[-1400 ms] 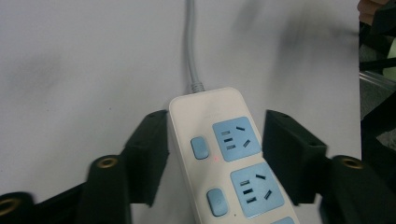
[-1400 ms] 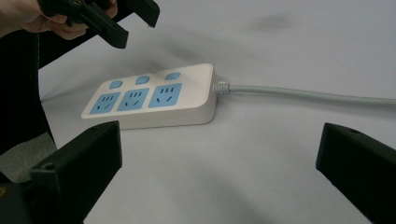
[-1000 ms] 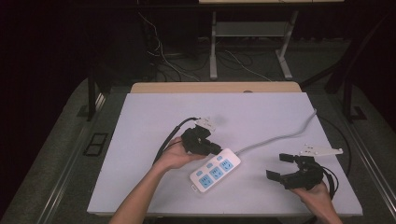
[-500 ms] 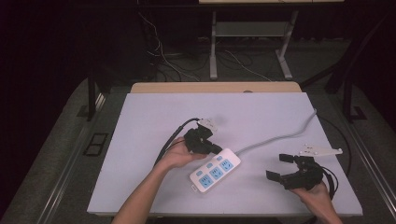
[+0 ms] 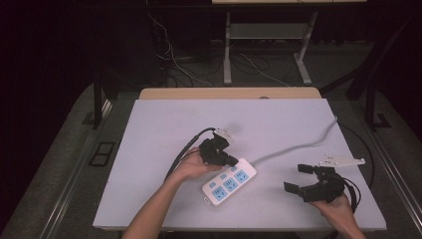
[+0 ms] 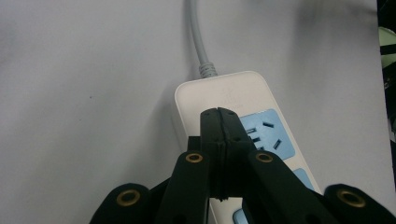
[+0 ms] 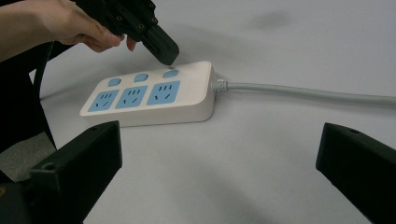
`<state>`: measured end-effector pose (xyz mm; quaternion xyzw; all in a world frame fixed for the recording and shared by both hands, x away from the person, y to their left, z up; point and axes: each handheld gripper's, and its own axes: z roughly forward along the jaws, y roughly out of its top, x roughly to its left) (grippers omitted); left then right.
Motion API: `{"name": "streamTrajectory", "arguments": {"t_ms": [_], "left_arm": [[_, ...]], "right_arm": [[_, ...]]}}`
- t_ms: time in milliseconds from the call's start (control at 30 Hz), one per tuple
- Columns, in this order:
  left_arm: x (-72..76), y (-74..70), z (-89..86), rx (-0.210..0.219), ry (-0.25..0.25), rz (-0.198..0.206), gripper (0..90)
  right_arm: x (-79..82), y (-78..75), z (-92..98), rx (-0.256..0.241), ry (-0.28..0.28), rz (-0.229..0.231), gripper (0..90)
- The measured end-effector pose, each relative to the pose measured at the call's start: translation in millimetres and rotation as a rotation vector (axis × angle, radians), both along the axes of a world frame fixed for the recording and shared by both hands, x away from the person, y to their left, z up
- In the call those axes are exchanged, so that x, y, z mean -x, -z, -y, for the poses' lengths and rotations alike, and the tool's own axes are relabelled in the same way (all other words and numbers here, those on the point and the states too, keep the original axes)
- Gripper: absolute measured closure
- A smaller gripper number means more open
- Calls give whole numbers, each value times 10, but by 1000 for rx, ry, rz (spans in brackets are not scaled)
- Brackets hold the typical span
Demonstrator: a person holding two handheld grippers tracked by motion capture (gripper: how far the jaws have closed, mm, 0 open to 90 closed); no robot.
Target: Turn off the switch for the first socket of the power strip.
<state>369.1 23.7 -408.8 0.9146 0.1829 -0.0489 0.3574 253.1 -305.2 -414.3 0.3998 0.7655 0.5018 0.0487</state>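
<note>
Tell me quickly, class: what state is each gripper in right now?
Left gripper: closed, holding nothing, tip just above the power strip near its cable-end button.
Right gripper: open wide, holding nothing, off to the side of the strip.

A white tabletop (image 5: 164, 124) is lying over a wooden board (image 5: 229, 93) that is showing along its far edge. Grey carpet (image 5: 64, 149) is covering the floor around it. Beyond, cables (image 5: 184, 62) are trailing across the floor beside grey metal table legs (image 5: 227, 47). The room behind is sitting in darkness.
</note>
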Motion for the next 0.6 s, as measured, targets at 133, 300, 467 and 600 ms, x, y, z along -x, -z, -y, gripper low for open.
{"name": "streamTrajectory", "arguments": {"t_ms": [133, 300, 467, 600], "left_arm": [[-3, 34, 22, -3, 3, -6, 889], [-1, 64, 46, -11, 16, -12, 890], [6, 61, 50, -17, 19, -6, 889], [8, 59, 53, -20, 20, -4, 890]], "right_arm": [[0, 0, 5, 1, 0, 1, 2], [1, -1, 18, 0, 2, 1, 2], [2, 0, 18, 3, 1, 1, 2], [2, 0, 15, 4, 2, 1, 2]]}}
